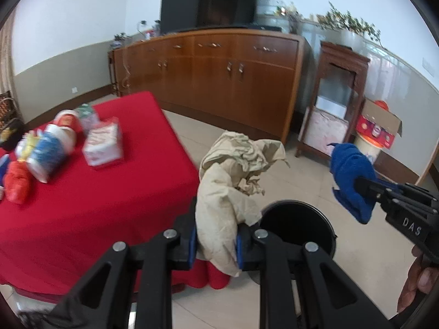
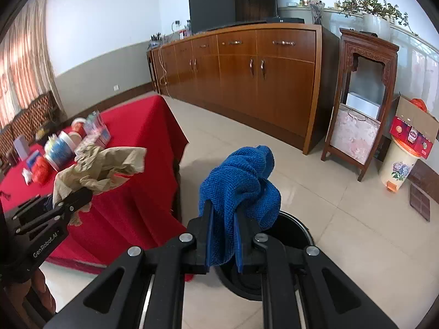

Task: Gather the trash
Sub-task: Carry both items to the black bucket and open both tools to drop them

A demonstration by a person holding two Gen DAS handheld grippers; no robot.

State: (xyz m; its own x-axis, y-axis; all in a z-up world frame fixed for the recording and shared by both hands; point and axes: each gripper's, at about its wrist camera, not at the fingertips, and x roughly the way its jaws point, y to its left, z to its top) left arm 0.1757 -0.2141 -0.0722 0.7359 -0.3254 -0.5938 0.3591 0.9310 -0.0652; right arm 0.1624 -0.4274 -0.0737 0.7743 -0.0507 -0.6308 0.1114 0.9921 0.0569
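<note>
My left gripper (image 1: 216,242) is shut on a crumpled beige paper wad (image 1: 233,181), held in the air past the corner of the red-clothed table (image 1: 82,219). Just right of the wad and below it stands a round black bin (image 1: 299,227) on the floor, its mouth open. My right gripper (image 2: 223,242) is shut on a bunched blue cloth (image 2: 241,186), held above the same black bin (image 2: 290,227). In the right wrist view the left gripper (image 2: 82,194) and its paper wad (image 2: 104,164) hang to the left over the table's side.
Cups, packets and a tissue pack (image 1: 103,144) lie on the red table. A long wooden sideboard (image 1: 219,74) with a dark TV lines the far wall. A carved wooden stand (image 2: 362,104), a cardboard box (image 2: 414,131) and a floral pedal bin (image 2: 400,164) stand at right on the tiled floor.
</note>
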